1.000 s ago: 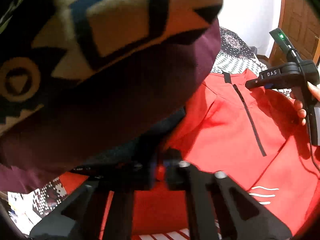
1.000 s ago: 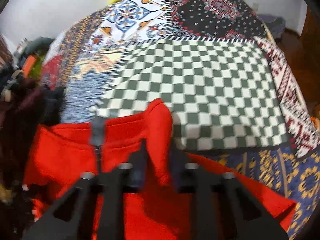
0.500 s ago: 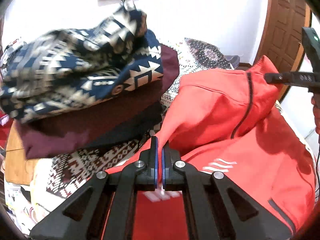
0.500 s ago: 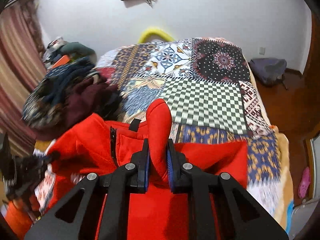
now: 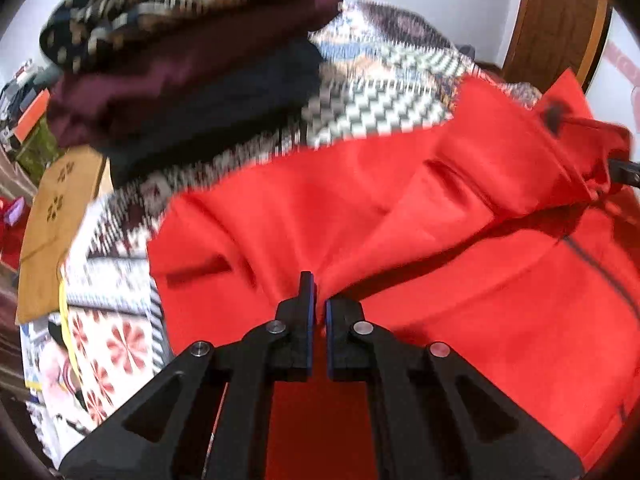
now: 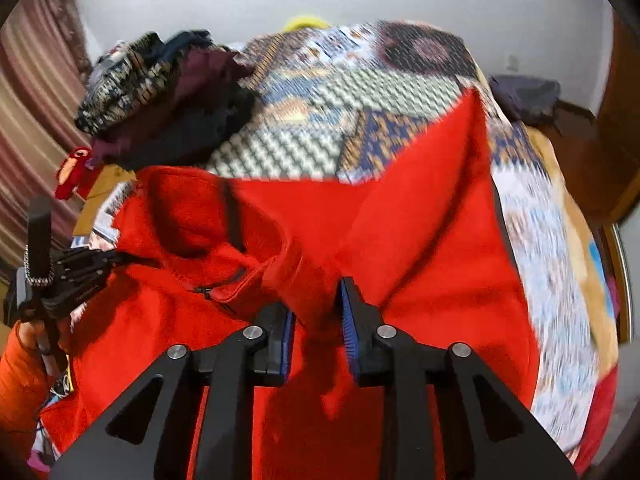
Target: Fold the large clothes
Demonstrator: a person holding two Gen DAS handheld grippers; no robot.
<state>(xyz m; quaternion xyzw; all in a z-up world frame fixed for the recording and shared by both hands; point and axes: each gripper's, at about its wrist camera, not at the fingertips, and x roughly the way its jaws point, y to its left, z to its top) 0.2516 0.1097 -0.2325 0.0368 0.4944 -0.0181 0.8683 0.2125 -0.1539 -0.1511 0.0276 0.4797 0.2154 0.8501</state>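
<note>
A large red fleece jacket (image 5: 460, 216) with a dark zip hangs stretched between my two grippers above the patchwork bed. My left gripper (image 5: 318, 300) is shut on a bunched fold of the jacket's edge. My right gripper (image 6: 318, 308) is shut on a thick fold of the same jacket (image 6: 420, 208) near the collar. In the right wrist view the left gripper (image 6: 108, 258) shows at the far left, pinching the jacket. The right gripper's tip (image 5: 624, 174) shows at the right edge of the left wrist view.
A stack of folded clothes (image 5: 192, 60), patterned knit on maroon and dark pieces, sits on the bed's left side; it also shows in the right wrist view (image 6: 168, 92). The patchwork bedspread (image 6: 360, 92) lies beneath. A wooden door (image 5: 560, 20) stands at the right. A tan board (image 5: 56, 216) lies left.
Both grippers have swung down with the jacket still held. The jacket now spreads lower and wider over the bed, and the clothes stack appears farther back in both views.
</note>
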